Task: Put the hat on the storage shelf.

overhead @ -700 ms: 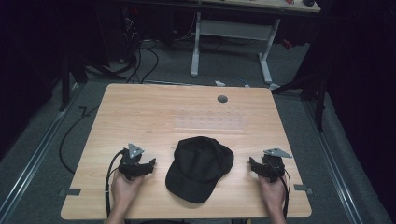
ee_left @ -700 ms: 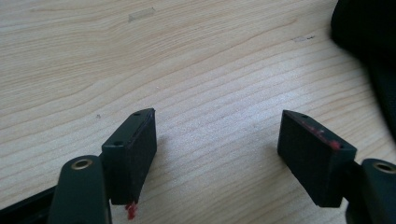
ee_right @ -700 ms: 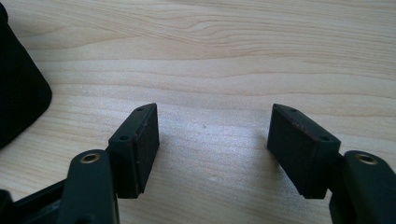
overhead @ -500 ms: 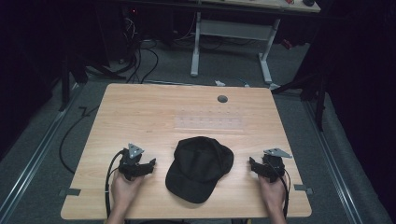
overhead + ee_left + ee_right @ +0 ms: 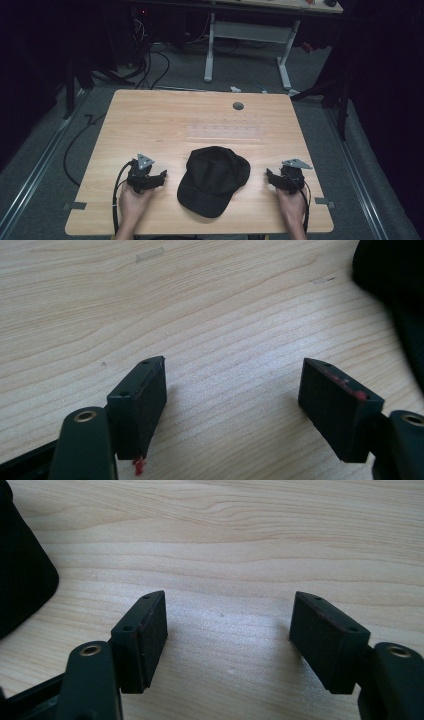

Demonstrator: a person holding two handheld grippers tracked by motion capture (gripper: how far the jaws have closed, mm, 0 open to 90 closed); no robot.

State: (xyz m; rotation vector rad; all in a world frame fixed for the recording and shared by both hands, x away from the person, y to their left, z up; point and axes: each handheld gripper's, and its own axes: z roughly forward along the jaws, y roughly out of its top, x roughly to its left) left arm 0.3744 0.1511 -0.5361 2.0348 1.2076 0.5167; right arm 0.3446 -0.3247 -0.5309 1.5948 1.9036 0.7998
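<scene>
A black baseball cap [image 5: 214, 180] lies on the wooden table [image 5: 165, 125] near its front edge, brim toward the person. My left gripper [image 5: 161, 177] rests on the table left of the cap, open, nothing between its jaws. My right gripper [image 5: 269, 175] rests to the right of the cap, also open and empty. In the left gripper view the cap [image 5: 400, 300] shows at the right edge, beyond the open left gripper [image 5: 232, 385]. The right gripper view has the cap [image 5: 20, 575] at its left edge, with the right gripper [image 5: 230, 617] over bare wood.
A round grommet hole [image 5: 238, 106] sits near the table's far edge. Beyond the table stand a white desk frame [image 5: 250, 45] and floor cables [image 5: 150, 60]. Tape marks [image 5: 75, 206] lie near the front corners.
</scene>
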